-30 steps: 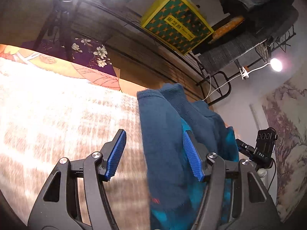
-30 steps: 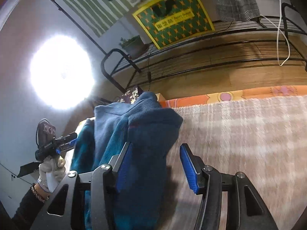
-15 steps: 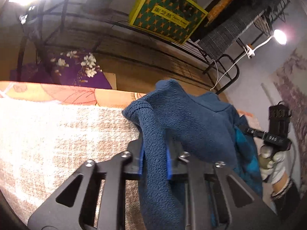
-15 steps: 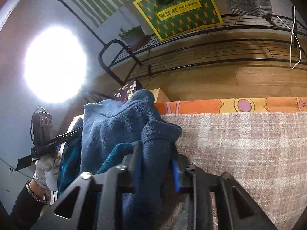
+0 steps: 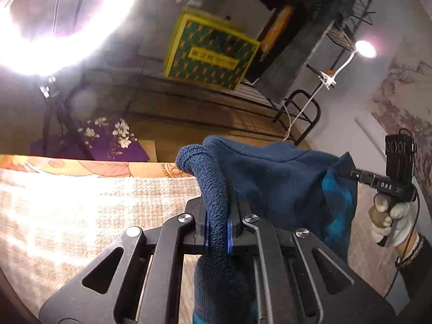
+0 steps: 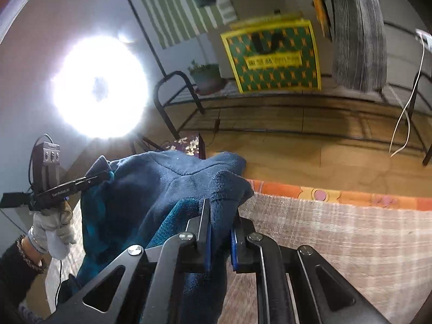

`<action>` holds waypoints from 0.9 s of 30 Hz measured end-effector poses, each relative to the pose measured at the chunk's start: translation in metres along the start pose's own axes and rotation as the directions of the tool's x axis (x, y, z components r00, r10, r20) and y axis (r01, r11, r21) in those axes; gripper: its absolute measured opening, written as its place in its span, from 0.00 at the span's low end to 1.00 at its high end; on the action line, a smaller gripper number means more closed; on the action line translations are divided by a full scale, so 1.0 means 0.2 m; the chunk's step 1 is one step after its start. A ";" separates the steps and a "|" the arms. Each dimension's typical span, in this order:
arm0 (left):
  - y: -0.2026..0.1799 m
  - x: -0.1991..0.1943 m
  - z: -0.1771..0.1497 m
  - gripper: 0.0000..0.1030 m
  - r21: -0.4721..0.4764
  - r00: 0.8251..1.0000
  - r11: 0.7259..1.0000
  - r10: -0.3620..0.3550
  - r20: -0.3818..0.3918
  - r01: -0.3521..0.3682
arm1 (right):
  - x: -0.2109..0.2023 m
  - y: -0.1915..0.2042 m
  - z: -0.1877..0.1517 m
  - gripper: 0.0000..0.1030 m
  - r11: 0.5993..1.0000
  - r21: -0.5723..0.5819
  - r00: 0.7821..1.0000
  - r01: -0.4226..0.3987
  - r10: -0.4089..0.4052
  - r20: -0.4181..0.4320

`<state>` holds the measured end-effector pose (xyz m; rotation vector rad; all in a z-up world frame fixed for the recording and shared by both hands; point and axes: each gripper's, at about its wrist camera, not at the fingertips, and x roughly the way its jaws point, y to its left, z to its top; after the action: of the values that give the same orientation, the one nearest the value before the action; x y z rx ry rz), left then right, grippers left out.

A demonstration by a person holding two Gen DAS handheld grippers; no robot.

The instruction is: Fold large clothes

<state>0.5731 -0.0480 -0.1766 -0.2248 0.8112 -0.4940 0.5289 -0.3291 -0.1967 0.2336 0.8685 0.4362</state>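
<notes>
A dark blue fleece garment with a teal inner side hangs in the air between my two grippers. My left gripper is shut on one rolled edge of it, above the plaid blanket. My right gripper is shut on the other edge of the garment. In the left wrist view the right gripper shows at the garment's far right. In the right wrist view the left gripper shows at its far left. The garment's lower part is hidden below the jaws.
The beige plaid blanket lies over an orange floral sheet. Behind stand a black wire rack with a green and yellow box, a purple floral box, a wood floor and bright lamps.
Both grippers went from open beside the garment to shut on its edges. They have since lifted it higher, and the fabric between them is spread wider.
</notes>
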 end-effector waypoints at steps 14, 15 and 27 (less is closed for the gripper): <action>-0.38 -0.67 -0.29 0.06 0.147 0.998 0.989 -0.038 0.055 0.029 | -0.68 0.44 -0.19 0.08 0.988 -0.139 0.994 -0.070 0.080 0.070; -0.41 -0.71 -0.33 0.06 0.161 0.998 0.987 -0.037 0.054 0.027 | -0.72 0.47 -0.23 0.08 0.986 -0.147 0.994 -0.076 0.087 0.069; -0.53 -0.96 -0.95 0.06 0.247 0.997 0.969 0.036 -0.069 -0.018 | -0.96 0.80 -0.92 0.08 0.967 -0.232 0.992 -0.105 0.087 -0.088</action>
<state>0.2840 -0.0431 -0.1428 0.0345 0.8145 -0.5751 0.2341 -0.2701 -0.1215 0.0395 0.8744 0.6380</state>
